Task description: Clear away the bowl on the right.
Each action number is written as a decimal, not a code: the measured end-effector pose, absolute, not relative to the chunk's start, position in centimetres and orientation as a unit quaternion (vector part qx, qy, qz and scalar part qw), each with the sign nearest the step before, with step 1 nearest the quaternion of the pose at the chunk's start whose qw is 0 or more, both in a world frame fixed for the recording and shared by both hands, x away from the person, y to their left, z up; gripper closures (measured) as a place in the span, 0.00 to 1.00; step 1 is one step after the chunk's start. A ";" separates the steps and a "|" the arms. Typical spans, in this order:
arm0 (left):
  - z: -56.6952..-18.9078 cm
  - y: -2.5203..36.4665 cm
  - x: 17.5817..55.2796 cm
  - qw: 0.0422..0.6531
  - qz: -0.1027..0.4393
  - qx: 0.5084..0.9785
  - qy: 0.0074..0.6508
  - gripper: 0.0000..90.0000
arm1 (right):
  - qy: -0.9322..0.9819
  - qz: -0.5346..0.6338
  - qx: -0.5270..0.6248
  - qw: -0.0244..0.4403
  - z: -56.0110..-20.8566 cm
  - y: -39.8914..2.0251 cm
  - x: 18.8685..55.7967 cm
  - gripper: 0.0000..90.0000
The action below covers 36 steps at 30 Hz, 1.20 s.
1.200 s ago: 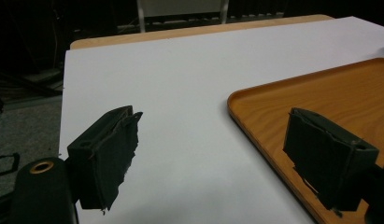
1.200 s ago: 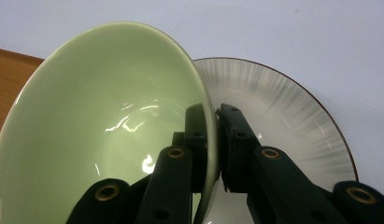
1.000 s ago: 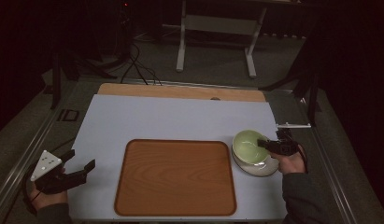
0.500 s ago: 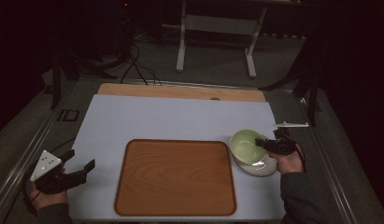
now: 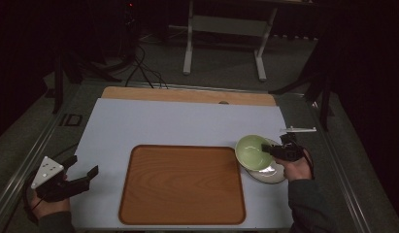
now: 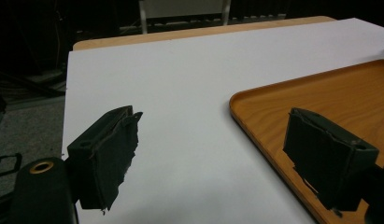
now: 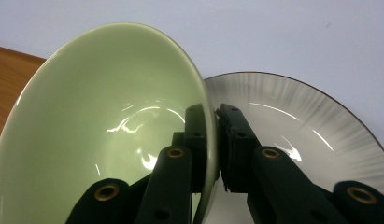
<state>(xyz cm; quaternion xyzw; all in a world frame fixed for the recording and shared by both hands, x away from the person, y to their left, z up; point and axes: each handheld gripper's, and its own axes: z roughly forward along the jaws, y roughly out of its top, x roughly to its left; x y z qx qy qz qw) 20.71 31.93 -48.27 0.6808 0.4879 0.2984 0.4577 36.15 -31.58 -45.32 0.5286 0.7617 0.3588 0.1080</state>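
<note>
Progress looks early to middle: the right gripper (image 5: 276,151) has its jaws closed on the rim of the pale green glazed ceramic bowl (image 5: 251,151), one jaw inside and one outside. The bowl is tilted above the shallow grey-white plate with a dark rim (image 5: 270,173), near the right edge of the rectangular orange-brown wooden tray (image 5: 182,184). I judge that carrying the bowl to the tray and setting it down is left to do. A round bowl has no long axis; its opening faces up and toward the person's left. The left gripper (image 5: 78,171) waits at the table's left side, jaws wide and empty.
</note>
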 end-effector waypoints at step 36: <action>-48.2 32.0 20.7 0.459 0.299 0.680 0.488 0.19 | 0.776 0.376 0.496 0.102 -44.5 -28.1 36.1 0.91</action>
